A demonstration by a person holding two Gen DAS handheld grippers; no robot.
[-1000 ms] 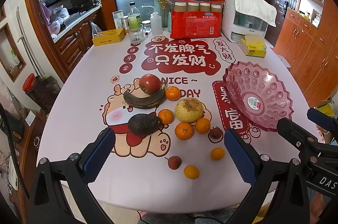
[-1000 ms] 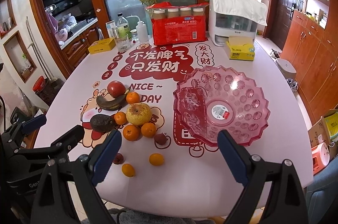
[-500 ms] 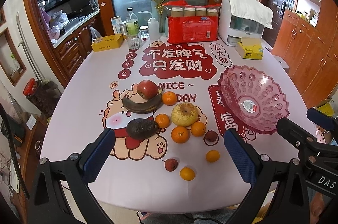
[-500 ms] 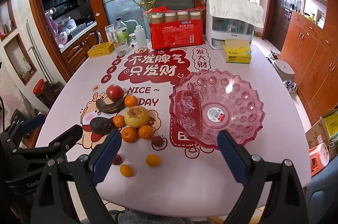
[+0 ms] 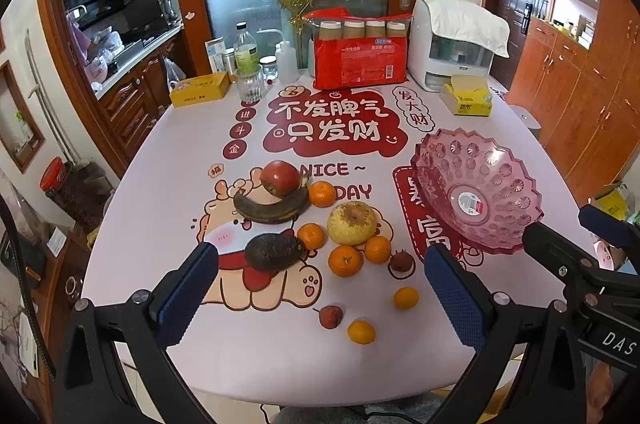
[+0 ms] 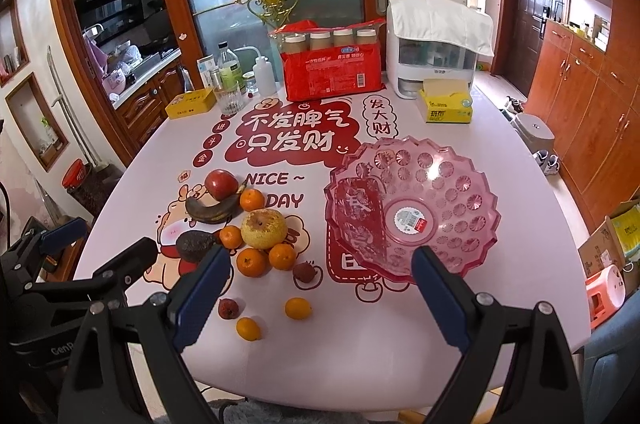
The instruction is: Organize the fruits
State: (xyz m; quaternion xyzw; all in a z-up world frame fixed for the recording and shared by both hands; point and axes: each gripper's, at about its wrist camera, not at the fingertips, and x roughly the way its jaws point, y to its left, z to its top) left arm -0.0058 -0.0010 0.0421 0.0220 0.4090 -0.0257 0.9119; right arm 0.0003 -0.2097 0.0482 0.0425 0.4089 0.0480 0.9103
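Observation:
Fruit lies loose on the table's left half: a red apple (image 5: 280, 177), a blackened banana (image 5: 271, 209), a dark avocado (image 5: 274, 252), a yellow pear (image 5: 352, 223), several small oranges (image 5: 345, 261) and two lychees (image 5: 330, 316). The same pile shows in the right wrist view, with the pear (image 6: 263, 228) in its middle. An empty pink plastic fruit bowl (image 5: 476, 192) (image 6: 412, 208) stands to the right. My left gripper (image 5: 320, 298) is open and empty above the near edge. My right gripper (image 6: 320, 298) is open and empty beside it.
At the table's far end stand a red pack of bottles (image 5: 359, 58), a white dispenser with a cloth on it (image 5: 452, 48), a yellow tissue box (image 5: 468, 99), a yellow tin (image 5: 199, 94), a glass and bottles (image 5: 249, 64). Wooden cabinets (image 5: 592, 96) line the right side.
Both grippers have risen and drawn back a little from the table, so the fruit and bowl look smaller and farther. Nothing on the table has moved.

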